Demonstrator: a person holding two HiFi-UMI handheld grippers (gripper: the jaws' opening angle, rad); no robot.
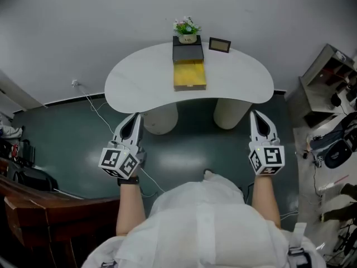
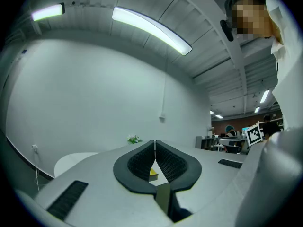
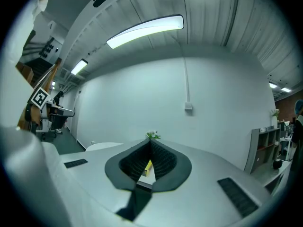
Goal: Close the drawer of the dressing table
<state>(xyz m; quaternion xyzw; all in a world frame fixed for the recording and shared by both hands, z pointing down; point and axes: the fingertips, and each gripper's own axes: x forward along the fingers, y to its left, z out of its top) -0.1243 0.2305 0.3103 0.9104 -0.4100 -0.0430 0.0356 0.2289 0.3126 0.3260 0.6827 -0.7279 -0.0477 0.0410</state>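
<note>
Person's left gripper (image 1: 137,116), right gripper (image 1: 255,114): jaws together, empty | yellow drawer (image 1: 189,75) open on table (image 1: 134,82) | plant (image 1: 187,26) behind

We take this for a lab or test corner set inside an open office, not a home. A bare white wall (image 1: 111,15) meets a dark green floor (image 1: 184,155), and long strip lights (image 2: 151,30) run under a ribbed ceiling (image 2: 213,46). A lone white desk (image 1: 139,77) stands against the wall, dressed with a small plant (image 1: 187,25) and a frame (image 1: 219,45), like a staged set. A cable (image 1: 92,102) trails loose over the floor from a socket (image 1: 74,83). At the right, open shelves (image 1: 326,74) and a heap of gear (image 1: 334,147) crowd the edge. In the left gripper view we make out workstations (image 2: 232,143) with people seated further back.
</note>
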